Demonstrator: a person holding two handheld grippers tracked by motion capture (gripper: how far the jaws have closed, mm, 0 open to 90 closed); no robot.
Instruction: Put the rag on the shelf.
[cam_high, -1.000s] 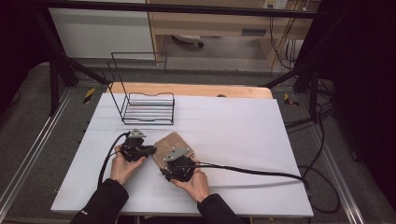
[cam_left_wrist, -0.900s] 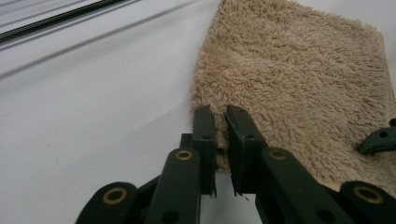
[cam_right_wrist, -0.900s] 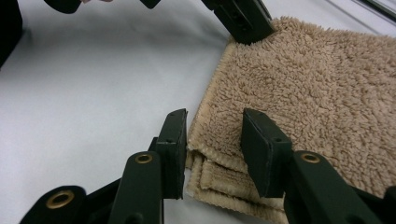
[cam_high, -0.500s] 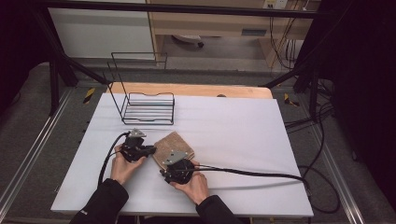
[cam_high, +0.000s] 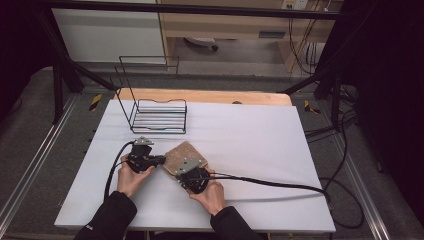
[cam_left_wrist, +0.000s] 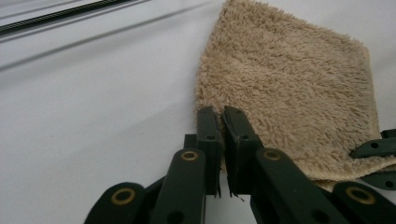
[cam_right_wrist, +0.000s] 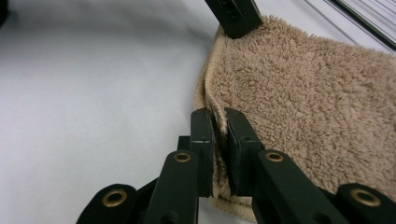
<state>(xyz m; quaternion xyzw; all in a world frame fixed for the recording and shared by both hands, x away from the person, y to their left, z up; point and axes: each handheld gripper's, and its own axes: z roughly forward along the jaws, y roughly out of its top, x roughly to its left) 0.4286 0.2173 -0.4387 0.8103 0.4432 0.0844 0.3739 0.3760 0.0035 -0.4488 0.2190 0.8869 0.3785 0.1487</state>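
I had both grippers pinched on the near edge of the folded beige towel (cam_high: 181, 155), which lay flat on the white table (cam_high: 260, 150) close to my side, well apart from the black wire rack (cam_high: 159, 116) at the far left. My left gripper (cam_left_wrist: 220, 122) had its jaws nearly together on the towel's corner, with only a thin sliver of fabric between them. My right gripper (cam_right_wrist: 218, 122) was clamped on the hem a little way along the same edge, the pile bunched between its jaws.

To do this step well, I judged that both grips needed to catch every layer of the fold, not just the top one, or the cloth would open and sag on lifting. I thought I should raise the two grippers together and level, keeping the edge between them lightly taut so that neither pinch slipped off the thick hem.

The towel itself was a plush, looped terry in a sandy tan, roughly square as folded, with a stitched, rolled border. It looked soft and limp, likely to drape once off the table.
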